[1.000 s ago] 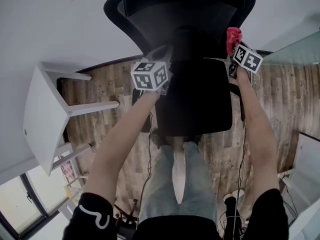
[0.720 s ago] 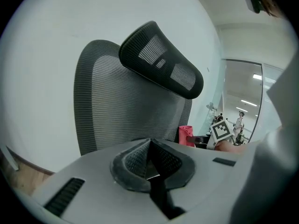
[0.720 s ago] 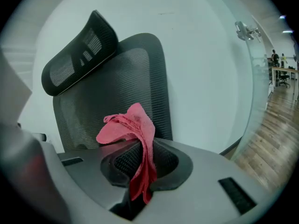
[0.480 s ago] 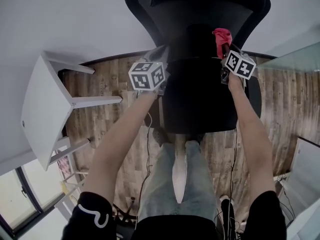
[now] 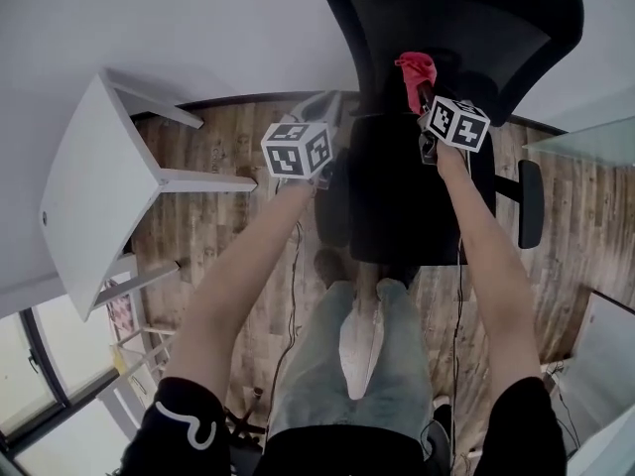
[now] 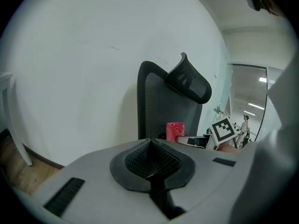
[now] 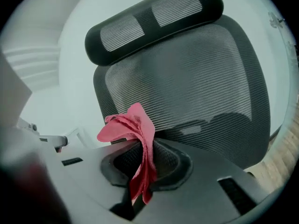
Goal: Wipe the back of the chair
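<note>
The chair (image 5: 451,28) stands near the wall (image 5: 198,28), its seat (image 5: 397,201) toward the person's legs (image 5: 327,385). The right gripper (image 7: 142,157) sits just before the backrest (image 7: 187,83), with the cloth (image 7: 135,129) between its jaws. The left gripper (image 6: 150,146) is left of the chair, apart from it. A table (image 5: 89,186) stands farther left.

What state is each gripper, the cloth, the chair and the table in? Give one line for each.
Chair: upright, directly ahead of one gripper.
Red cloth: bunched, pinched between jaws, sticking up.
Right gripper: jaws shut on that cloth.
Left gripper: jaws shut, holding nothing.
White table: standing on the floor.
</note>
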`<state>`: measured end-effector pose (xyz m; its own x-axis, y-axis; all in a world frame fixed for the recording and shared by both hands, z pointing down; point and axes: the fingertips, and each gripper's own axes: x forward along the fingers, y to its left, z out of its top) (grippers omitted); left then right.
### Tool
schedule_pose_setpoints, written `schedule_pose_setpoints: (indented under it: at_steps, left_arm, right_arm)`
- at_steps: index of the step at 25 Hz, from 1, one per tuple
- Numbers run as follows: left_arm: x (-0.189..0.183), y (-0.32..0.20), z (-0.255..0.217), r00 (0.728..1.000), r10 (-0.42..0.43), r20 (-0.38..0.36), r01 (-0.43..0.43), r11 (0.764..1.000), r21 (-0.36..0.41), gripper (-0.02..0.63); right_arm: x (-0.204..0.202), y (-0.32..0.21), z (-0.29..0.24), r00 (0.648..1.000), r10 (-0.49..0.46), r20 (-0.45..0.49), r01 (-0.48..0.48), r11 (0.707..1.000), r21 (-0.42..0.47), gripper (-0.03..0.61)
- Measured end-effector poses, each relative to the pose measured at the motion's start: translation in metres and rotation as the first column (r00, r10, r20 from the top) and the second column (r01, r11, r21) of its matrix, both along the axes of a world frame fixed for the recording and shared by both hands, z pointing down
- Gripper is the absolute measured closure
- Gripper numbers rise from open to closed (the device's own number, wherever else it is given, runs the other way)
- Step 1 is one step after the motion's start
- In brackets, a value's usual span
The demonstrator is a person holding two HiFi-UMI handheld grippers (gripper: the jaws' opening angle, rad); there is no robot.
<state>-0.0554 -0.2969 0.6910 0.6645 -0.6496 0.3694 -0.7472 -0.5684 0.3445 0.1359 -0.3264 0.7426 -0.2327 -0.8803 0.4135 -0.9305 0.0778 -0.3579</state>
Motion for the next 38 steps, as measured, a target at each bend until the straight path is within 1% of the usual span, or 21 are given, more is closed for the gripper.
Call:
schedule_pose_setpoints:
  at_steps: [4, 8, 11, 14, 17, 21, 24, 29, 31, 35, 38]
  left_arm:
    - [-0.02, 0.005, 0.013, 1.0, -0.004, 0.005, 0.004, 1.0, 0.012, 0.591]
    - [-0.032, 0.005, 0.023, 1.0, -0.018, -0.007, 0.018, 1.0, 0.025, 0.59]
    - [-0.03, 0.008, 0.027, 1.0, -0.01, -0.013, 0.011, 0.999, 0.038, 0.59]
    - [-0.024, 0.011, 0.027, 1.0, 0.001, -0.006, -0.001, 0.998, 0.056, 0.589]
    - [-0.014, 0.011, 0.024, 1.0, 0.006, 0.0, -0.006, 0.997, 0.074, 0.59]
    - [0.009, 0.007, 0.019, 1.0, 0.016, 0.004, -0.017, 0.995, 0.096, 0.591]
    - [0.032, 0.01, 0.019, 1.0, 0.027, 0.012, -0.028, 0.994, 0.105, 0.591]
    - [0.08, 0.017, 0.017, 0.998, 0.062, 0.023, -0.064, 0.992, 0.106, 0.589]
    - [0.102, 0.02, 0.014, 0.997, 0.076, 0.027, -0.078, 0.991, 0.107, 0.591]
    - [0.148, 0.031, 0.006, 0.993, 0.113, 0.026, -0.115, 0.988, 0.107, 0.589]
    - [0.175, 0.037, 0.003, 0.99, 0.136, 0.03, -0.138, 0.985, 0.105, 0.591]
  right_arm:
    - [-0.046, -0.003, 0.015, 0.999, -0.053, 0.008, 0.053, 0.999, 0.003, 0.511]
    - [-0.089, -0.006, 0.028, 0.991, -0.129, -0.015, 0.129, 0.992, 0.01, 0.512]
    - [-0.1, -0.009, 0.039, 0.988, -0.152, -0.039, 0.152, 0.988, 0.005, 0.512]
    - [-0.091, -0.012, 0.047, 0.99, -0.132, -0.052, 0.132, 0.991, -0.002, 0.512]
    - [-0.068, -0.014, 0.051, 0.992, -0.108, -0.07, 0.108, 0.994, -0.006, 0.512]
    - [-0.031, -0.014, 0.05, 0.992, -0.083, -0.098, 0.084, 0.996, 0.006, 0.512]
    - [-0.003, -0.009, 0.052, 0.989, -0.071, -0.127, 0.073, 0.997, 0.012, 0.512]
    - [0.053, 0.001, 0.051, 0.99, -0.031, -0.139, 0.033, 0.999, 0.012, 0.511]
    - [0.085, 0.007, 0.051, 0.99, 0.004, -0.139, -0.004, 1.0, 0.007, 0.512]
    - [0.17, 0.028, 0.048, 0.985, 0.132, -0.113, -0.134, 0.991, -0.016, 0.512]
    - [0.218, 0.04, 0.047, 0.976, 0.179, -0.126, -0.184, 0.983, -0.028, 0.512]
